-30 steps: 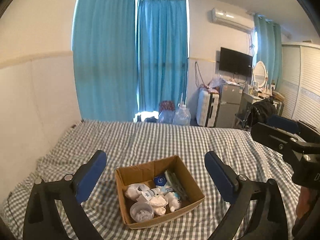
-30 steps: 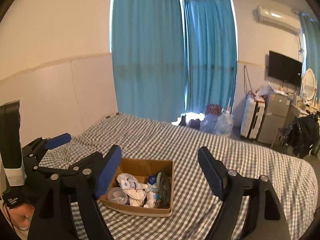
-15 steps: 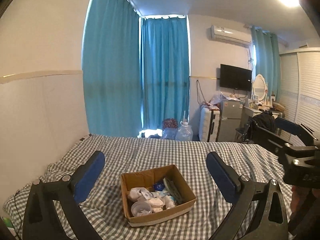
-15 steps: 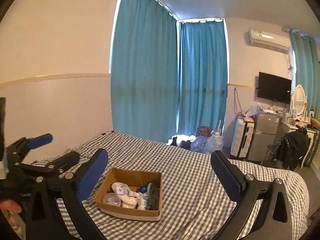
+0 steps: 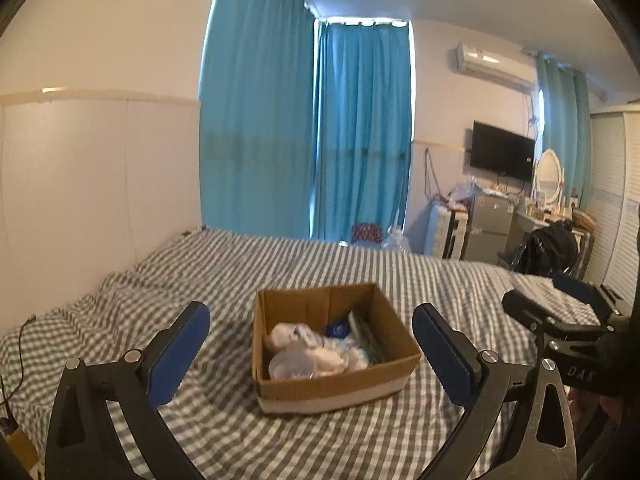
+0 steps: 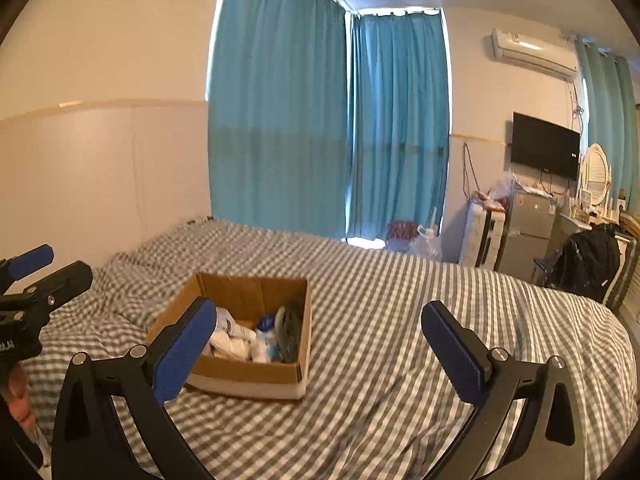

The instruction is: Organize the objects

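A brown cardboard box sits on the grey checked bed. It holds white crumpled items, a clear plastic cup, a blue item and a dark green item. My left gripper is open and empty, held back from the box with its jaws framing it. My right gripper is open and empty, to the right of the box, which sits behind its left finger. The right gripper shows at the left wrist view's right edge.
Teal curtains hang behind the bed. A white padded wall runs along the left. Beyond the bed's far right stand a suitcase, a small fridge, a dark backpack and a wall TV.
Both grippers have pulled back and tilted up from the box, which now looks smaller and farther. Both stay open and empty.
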Demonstrator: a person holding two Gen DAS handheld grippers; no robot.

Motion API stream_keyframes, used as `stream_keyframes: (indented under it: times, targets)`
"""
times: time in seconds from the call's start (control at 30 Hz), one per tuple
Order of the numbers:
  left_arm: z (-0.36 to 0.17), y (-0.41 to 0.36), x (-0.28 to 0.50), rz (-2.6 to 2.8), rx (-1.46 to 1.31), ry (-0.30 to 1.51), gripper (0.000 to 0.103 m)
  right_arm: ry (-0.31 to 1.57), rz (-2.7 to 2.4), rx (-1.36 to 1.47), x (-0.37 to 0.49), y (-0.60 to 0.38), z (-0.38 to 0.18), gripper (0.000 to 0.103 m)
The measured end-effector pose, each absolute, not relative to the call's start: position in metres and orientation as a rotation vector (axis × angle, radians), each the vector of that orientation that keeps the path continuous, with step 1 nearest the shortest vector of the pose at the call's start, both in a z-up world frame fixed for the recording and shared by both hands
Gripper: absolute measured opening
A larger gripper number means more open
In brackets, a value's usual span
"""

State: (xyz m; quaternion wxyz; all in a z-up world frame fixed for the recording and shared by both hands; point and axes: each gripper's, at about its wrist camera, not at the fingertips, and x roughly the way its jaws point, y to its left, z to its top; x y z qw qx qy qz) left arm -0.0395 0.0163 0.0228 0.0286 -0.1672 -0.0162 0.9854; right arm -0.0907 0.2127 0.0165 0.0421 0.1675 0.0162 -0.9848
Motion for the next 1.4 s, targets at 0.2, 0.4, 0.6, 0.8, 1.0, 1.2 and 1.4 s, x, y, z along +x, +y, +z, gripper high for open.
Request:
stream_keyframes:
  times: [0.2,0.4,0.6,0.8,1.0,1.2,1.4]
  targets:
    - [0.017,0.015,-0.038,3.045,-0.53,-0.025,0.103,0.025,-3.014,0.51,-0.092,0.21,0.015,0.103]
    - [0.011,0.016,-0.038,3.037,-0.55,-0.001,0.103,0.012,-3.022,0.531,-0.091,0.211,0.01,0.103]
    - [0.009,0.018,-0.038,3.032,-0.561,-0.004,0.103,0.015,-3.023,0.529,-0.09,0.212,0.01,0.103]
    - [0.009,0.02,-0.037,3.03,-0.555,0.006,0.103,0.002,-3.022,0.535,-0.089,0.214,0.01,0.103]
    - [0.009,0.021,-0.038,3.031,-0.552,0.01,0.103,0.011,-3.022,0.536,-0.09,0.213,0.01,0.103]
    - [0.009,0.021,-0.037,3.036,-0.55,0.014,0.103,0.01,-3.024,0.539,-0.089,0.213,0.009,0.103]
    - [0.006,0.019,-0.039,3.045,-0.555,0.026,0.103,0.008,-3.022,0.542,-0.089,0.214,0.009,0.103]
